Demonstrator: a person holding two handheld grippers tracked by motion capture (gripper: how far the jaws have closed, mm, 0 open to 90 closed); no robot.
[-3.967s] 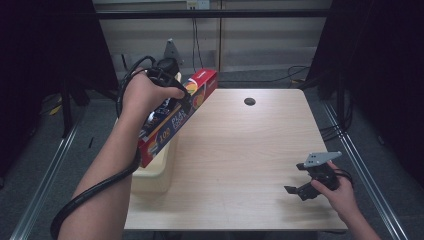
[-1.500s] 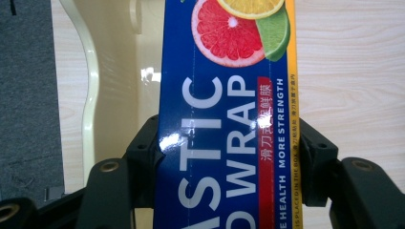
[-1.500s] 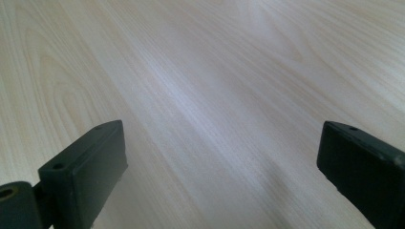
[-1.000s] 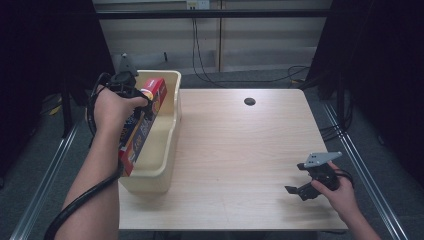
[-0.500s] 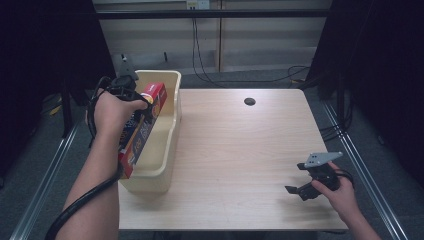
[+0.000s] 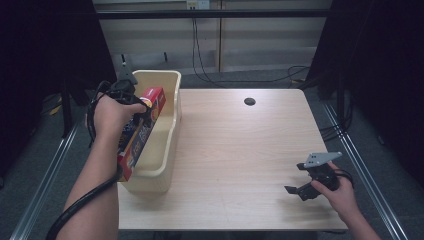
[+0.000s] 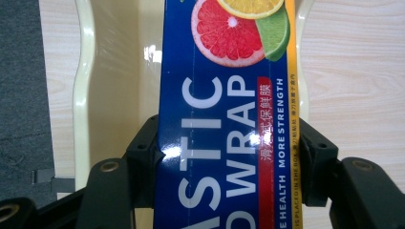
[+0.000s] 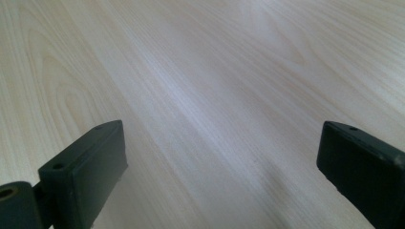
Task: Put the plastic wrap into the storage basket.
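With my left tool (image 6: 131, 107) clamped across the long blue-and-red cardboard plastic-wrap box (image 6: 140, 132), I am holding it tilted, lengthwise inside the cream plastic bin (image 6: 172, 117), while my right tool (image 6: 305, 182) is resting agape on the wooden worktop (image 6: 240, 150).

Black grippers (image 6: 312, 186) (thick black cables trailing), grey three-cornered plate (image 6: 318, 159).

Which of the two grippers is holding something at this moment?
The left gripper: its jaws are clamped on the plastic wrap box over the cream bin. The right gripper stands open above the bare table.
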